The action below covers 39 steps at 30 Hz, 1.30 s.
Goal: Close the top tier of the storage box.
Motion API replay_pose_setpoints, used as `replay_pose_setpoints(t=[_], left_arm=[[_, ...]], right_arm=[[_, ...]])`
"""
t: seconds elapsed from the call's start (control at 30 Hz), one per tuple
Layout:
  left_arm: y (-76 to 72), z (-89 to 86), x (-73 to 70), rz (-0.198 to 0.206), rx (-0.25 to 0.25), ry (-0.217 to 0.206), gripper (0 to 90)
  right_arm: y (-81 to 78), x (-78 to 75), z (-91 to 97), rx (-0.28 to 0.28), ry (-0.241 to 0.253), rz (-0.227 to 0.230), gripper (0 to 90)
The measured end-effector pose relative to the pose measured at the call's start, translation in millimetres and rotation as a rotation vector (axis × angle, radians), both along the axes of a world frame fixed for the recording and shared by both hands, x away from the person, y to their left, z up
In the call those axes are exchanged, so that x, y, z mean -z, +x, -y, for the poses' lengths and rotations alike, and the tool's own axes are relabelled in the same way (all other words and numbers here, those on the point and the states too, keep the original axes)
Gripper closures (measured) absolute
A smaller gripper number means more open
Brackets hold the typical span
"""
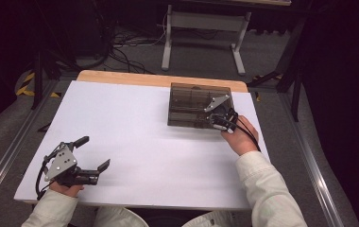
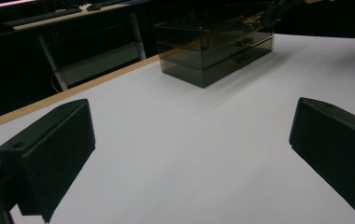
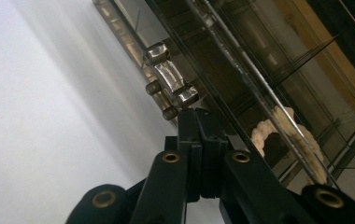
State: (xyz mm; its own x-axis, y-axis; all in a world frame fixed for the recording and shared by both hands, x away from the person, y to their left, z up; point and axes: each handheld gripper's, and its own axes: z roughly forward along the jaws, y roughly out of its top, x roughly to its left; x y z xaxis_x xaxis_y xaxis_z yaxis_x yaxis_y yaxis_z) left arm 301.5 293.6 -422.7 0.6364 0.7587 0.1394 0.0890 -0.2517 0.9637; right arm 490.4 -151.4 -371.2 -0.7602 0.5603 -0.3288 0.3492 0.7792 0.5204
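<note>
- The smoked clear drawer box (image 1: 194,106) stands on the far right part of the white table (image 1: 135,156), its long side running across the table and its drawer fronts turned toward the person.
- In the right gripper view a clear bar handle (image 3: 168,77) sits on a drawer front (image 3: 133,56), mounted on small round posts; a pale, lumpy object (image 3: 285,133) lies behind the tinted wall, and what it is cannot be told.
- The right gripper (image 3: 198,119) has its two black jaws pressed flat together with nothing visible between them, and the tips sit just beside the nearer end of the handle; whether they touch it cannot be told.
- From those tips the handle lies straight ahead and slightly to one side, with its long axis running along the drawer front, so it crosses the line of the jaws rather than following it.
- Judged from this, the drawer looks to be the work in hand, and the right hand (image 1: 238,137) is far nearer to it.
- The left gripper (image 1: 92,153) rests at the near left edge of the table, well apart from the box, with jaws spread wide and holding nothing.
</note>
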Motion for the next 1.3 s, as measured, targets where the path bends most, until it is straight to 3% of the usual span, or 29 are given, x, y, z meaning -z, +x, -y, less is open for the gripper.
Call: replay_pose_setpoints(t=[0.4, 0.57, 0.73, 1.0, 1.17, 1.3], left_arm=[[0.5, -0.6, -0.2, 0.000, -0.004, -0.005, 1.2], [0.6, -1.4, -0.1, -0.003, -0.004, -0.009, 1.2], [0.3, -1.8, -0.5, -0.003, -0.004, -0.011, 1.2], [0.9, -1.2, 0.0, -0.003, -0.008, -0.007, 1.2], [1.0, -0.2, 0.3, -0.006, -0.003, -0.002, 1.2], [1.1, -1.2, 0.1, -0.004, -0.006, -0.008, 1.2]], right_arm=[[9.7, 4.5, -2.6, 0.040, 0.007, 0.037, 90.0], [12.3, 7.5, -6.0, 0.038, 0.005, 0.013, 90.0], [10.5, 5.7, -5.5, 0.053, 0.006, 0.023, 90.0], [-7.2, -13.8, 3.9, 0.031, 0.041, 0.040, 84.4], [-19.3, -24.2, 6.9, 0.014, 0.085, 0.049, 76.9], [-25.3, -28.7, 7.6, -0.014, 0.105, 0.031, 67.9]])
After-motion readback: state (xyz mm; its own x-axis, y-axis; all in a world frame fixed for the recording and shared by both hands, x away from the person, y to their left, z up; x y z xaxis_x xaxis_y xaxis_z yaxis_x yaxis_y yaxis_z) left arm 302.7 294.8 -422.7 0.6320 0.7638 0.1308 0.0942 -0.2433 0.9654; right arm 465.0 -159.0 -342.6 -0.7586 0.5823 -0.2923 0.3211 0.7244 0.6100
